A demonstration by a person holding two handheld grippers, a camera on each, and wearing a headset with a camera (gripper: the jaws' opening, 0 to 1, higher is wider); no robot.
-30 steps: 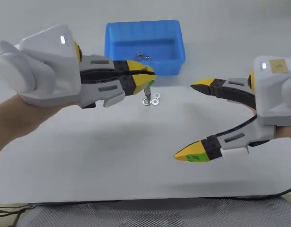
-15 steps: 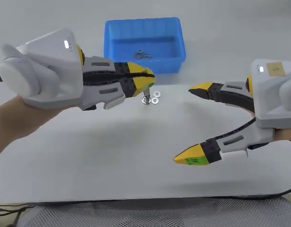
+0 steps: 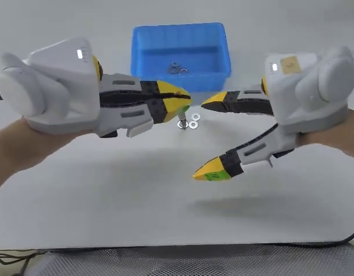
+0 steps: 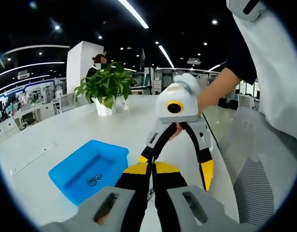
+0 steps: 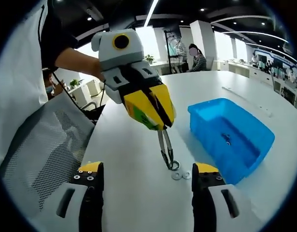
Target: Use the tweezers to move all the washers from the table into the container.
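The left gripper (image 3: pixel 184 101) had its jaws clamped on the tweezers (image 5: pixel 165 146), which pointed down with their tips at the nearest of three washers (image 5: pixel 180 172) lying close together on the white worktop (image 3: pixel 107 190). The right gripper (image 3: pixel 204 138) hung just beside them, above the worktop, its jaws wide apart. Behind stood the blue container (image 3: pixel 178 26), with a few more washers (image 3: pixel 177 69) inside it.

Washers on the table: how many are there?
3, all close together on the table near the blue container: one washer at the tweezers tips, a second washer and third washer beside it. None looks hidden.
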